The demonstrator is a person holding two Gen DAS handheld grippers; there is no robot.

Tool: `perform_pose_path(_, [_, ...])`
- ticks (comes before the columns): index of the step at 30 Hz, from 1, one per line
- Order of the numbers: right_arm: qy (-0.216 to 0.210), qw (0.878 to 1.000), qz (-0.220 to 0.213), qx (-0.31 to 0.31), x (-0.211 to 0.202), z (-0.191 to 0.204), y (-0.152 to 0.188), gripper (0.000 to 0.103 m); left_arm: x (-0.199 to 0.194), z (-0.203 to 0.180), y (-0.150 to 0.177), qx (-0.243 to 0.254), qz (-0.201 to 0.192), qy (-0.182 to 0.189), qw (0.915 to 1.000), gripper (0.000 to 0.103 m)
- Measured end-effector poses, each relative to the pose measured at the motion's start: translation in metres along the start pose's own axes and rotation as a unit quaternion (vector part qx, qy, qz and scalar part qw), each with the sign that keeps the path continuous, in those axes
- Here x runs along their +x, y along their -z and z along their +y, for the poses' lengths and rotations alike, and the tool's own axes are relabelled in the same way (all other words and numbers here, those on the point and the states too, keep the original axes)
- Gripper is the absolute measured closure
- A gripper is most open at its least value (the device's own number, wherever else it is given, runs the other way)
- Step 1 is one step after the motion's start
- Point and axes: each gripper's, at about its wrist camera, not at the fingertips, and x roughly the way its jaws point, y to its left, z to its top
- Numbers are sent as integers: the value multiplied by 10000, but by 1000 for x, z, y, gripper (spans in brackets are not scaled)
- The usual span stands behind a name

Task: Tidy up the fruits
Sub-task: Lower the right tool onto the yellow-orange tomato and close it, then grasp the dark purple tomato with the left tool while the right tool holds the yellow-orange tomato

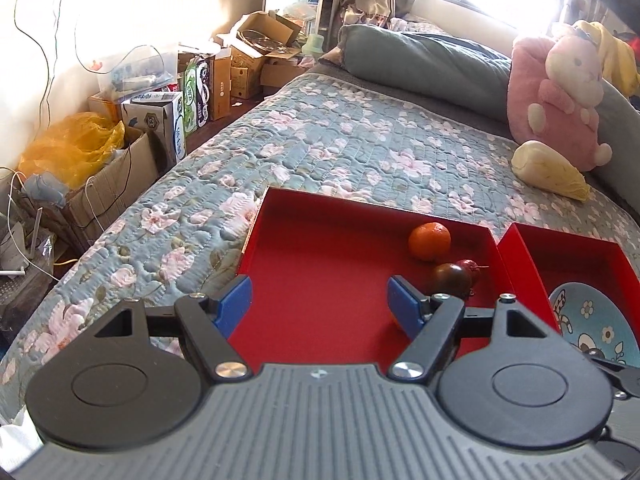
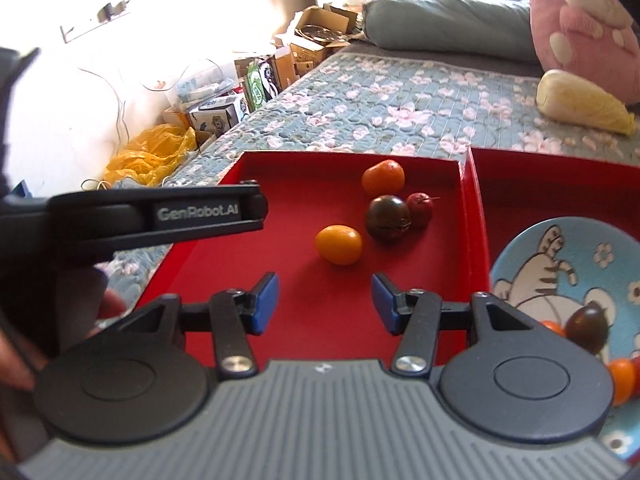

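Both the left gripper (image 1: 320,302) and right gripper (image 2: 325,303) gape wide, empty, over the red tray (image 2: 464,196) (bare floor beneath); yellow tomato (image 2: 338,244), perhaps, sits clear ahead.

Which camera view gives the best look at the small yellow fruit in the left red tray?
The right wrist view shows it best: the yellow fruit lies whole and unobstructed on the red tray, ahead of the open right gripper. In the left wrist view only a sliver peeks beside the left gripper's finger.
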Motion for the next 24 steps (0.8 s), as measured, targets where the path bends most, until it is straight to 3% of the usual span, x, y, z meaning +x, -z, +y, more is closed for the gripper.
perform_pose_path(11, [278,9995,85,-78,46,8,-15,50,13,4,-6,-205,94,-119,9997,24])
perform_pose_path(14, [383,9991,114,-172,54,9,-17,58,16,5,-7,-250,120,-140,9995,24])
perform_pose_path(15, [447,9987,103,-217,55,9,-17,64,16,4,-7,-250,134,-134,9995,24])
perform_pose_path(19, [449,9988,73,-207,54,5,-16,64,19,3,-7,-252,153,-131,9995,24])
perform_pose_path(24, [258,9995,150,-121,27,7,-5,65,20,-1,-6,-220,74,128,9996,24])
